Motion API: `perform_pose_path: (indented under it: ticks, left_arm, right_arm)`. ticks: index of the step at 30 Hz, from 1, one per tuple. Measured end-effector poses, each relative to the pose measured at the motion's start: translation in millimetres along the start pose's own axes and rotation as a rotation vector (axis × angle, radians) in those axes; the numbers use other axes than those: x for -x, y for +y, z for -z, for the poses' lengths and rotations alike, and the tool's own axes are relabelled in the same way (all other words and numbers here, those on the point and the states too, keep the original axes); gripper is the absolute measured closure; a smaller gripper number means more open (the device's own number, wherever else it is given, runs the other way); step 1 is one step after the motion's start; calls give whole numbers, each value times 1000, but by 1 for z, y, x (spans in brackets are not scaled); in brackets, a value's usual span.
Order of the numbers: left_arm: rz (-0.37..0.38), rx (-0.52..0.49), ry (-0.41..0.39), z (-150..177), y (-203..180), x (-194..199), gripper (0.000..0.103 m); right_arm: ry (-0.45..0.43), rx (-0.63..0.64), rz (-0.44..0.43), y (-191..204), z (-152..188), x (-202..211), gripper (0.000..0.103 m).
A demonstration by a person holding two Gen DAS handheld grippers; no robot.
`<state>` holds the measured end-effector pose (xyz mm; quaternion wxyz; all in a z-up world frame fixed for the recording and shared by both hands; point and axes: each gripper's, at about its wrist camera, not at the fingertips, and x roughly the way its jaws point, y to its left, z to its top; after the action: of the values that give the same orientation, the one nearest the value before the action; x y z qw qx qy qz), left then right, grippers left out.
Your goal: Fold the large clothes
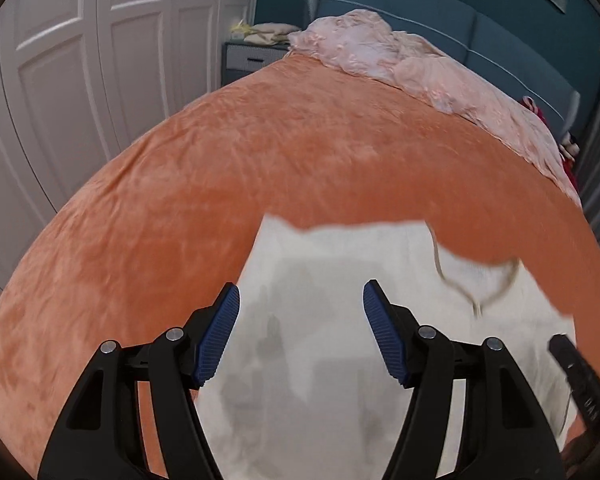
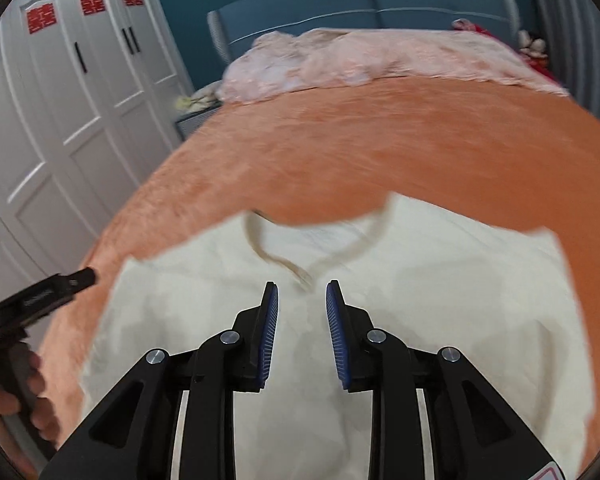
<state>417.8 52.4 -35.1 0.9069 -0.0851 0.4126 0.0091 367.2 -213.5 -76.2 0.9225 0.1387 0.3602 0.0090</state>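
Cream shirt [image 2: 380,320]: laid flat on bed [image 2: 340,152] for folding. Left gripper [image 1: 300,336], right gripper [image 2: 302,336]: jaws apart, nothing held.

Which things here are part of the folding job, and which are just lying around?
Part of the job: cream shirt spread flat on the orange bedspread; left gripper and right gripper, both open above it.

Just lying about: crumpled pink bedding, white wardrobe, blue headboard, bedside cabinet.
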Motion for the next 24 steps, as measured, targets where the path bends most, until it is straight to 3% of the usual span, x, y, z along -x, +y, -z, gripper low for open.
perform_pose_path:
  ticks: [6,10,12,13,14,15,18,24]
  left_arm:
    - [-63,-34,88,-29,-16,-81,41]
    - [-105,-35,120,-20,-13,-120,41]
    - [-116,-29,113,-13,-8,-130,39]
    - [-113,-22,94,-10,-7,-131,37]
    - [-111,-17,77,-8,-5,-131,36]
    - [-111,-19,63,-5,-4,-131,35]
    - [-109,-7,39,1,1,-131,32]
    - [-135,-15,53,3,-1,-138,26]
  right_arm:
    - [107,54,-62,35,-38,-95,78]
    - [204,46,-68,41,-39,-150,64]
    - [253,41,-77,41,-29,-167,64]
    - [259,50,-81,42,-23,-172,71]
    - [249,60,-94,44,-23,-172,90]
    - [245,68,-120,45,-22,-170,98]
    - [166,97,-83,45,-17,-155,99]
    - [181,71,-13,39,-9,-166,101]
